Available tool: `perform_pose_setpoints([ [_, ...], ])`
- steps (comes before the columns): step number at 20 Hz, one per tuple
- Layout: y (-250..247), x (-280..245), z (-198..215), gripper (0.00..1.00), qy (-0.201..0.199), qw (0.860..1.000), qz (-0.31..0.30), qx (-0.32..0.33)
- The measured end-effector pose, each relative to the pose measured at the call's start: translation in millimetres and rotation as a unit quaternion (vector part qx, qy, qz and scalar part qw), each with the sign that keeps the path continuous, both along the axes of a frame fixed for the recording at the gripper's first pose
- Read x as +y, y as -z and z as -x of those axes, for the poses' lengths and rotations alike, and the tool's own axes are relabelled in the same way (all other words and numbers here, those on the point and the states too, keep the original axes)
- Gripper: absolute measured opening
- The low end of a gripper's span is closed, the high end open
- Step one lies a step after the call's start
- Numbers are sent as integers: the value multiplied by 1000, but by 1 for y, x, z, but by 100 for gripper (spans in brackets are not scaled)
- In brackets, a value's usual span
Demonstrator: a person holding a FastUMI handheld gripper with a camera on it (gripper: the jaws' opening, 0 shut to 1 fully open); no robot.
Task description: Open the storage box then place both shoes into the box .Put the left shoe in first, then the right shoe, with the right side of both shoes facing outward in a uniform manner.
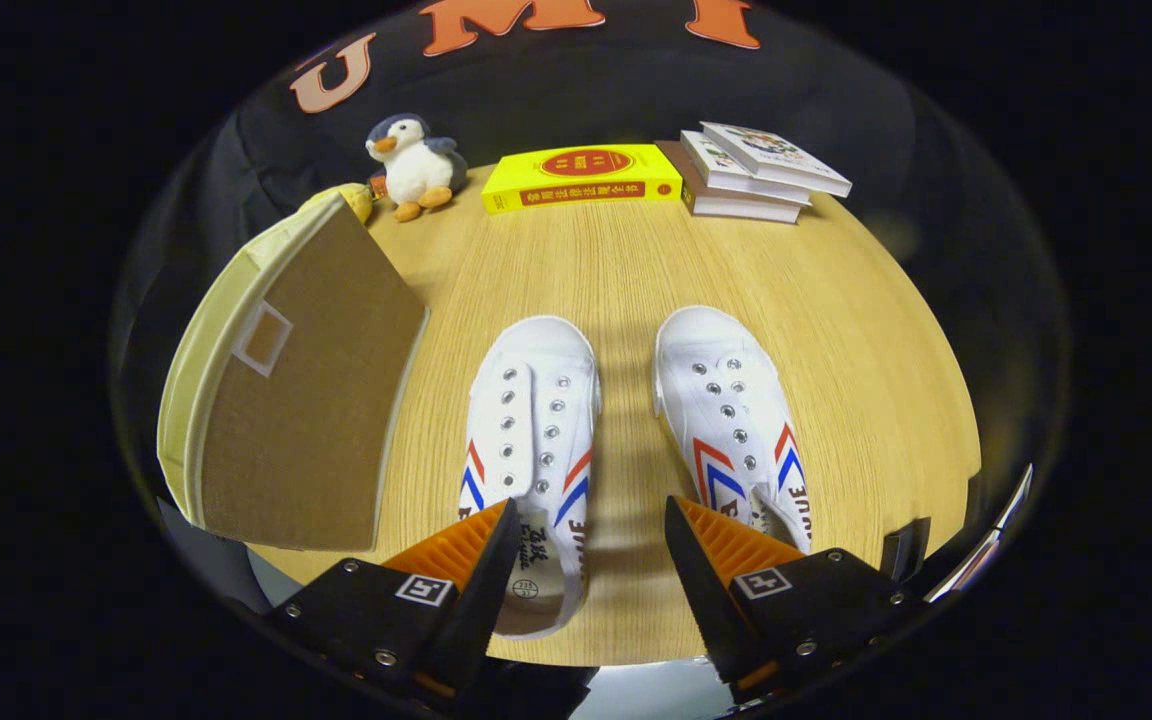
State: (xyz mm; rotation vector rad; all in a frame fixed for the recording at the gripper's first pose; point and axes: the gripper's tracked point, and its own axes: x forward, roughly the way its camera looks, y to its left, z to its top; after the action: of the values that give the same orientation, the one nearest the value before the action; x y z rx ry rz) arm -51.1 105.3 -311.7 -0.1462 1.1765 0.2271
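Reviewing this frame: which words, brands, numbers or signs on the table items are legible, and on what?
Nothing can be quoted with confidence.
yellow book: red spine characters and round seal, blurred.
stack of books: cover print too small.
shoe beside the storage box: insole stamp and side lettering, blurred.
other shoe: side lettering, unreadable.
storage box: label pocket shows no text.
gripper: open, fingers over the shoes' heels.
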Motion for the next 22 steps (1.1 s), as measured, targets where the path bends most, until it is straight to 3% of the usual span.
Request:
perform_pose_setpoints([
  [6, 27, 16, -3, 86, -28, 998, 20, 47],
  [9, 33, 30, 0, 67, -55, 995, 14, 83],
  [11, 34, 33, 3, 43, -51, 993, 7, 105],
  [14, 32, 33, 0, 31, -55, 995, -10, 85],
  [15, 32, 30, -2, 27, -46, 996, -26, 72],
  [17, 29, 26, -5, 9, 38, 993, -89, 63],
  [18, 28, 26, -3, 0, 57, 990, -116, 56],
  [22, 8, 46, 2, 0, 86, 976, -196, 49],
])
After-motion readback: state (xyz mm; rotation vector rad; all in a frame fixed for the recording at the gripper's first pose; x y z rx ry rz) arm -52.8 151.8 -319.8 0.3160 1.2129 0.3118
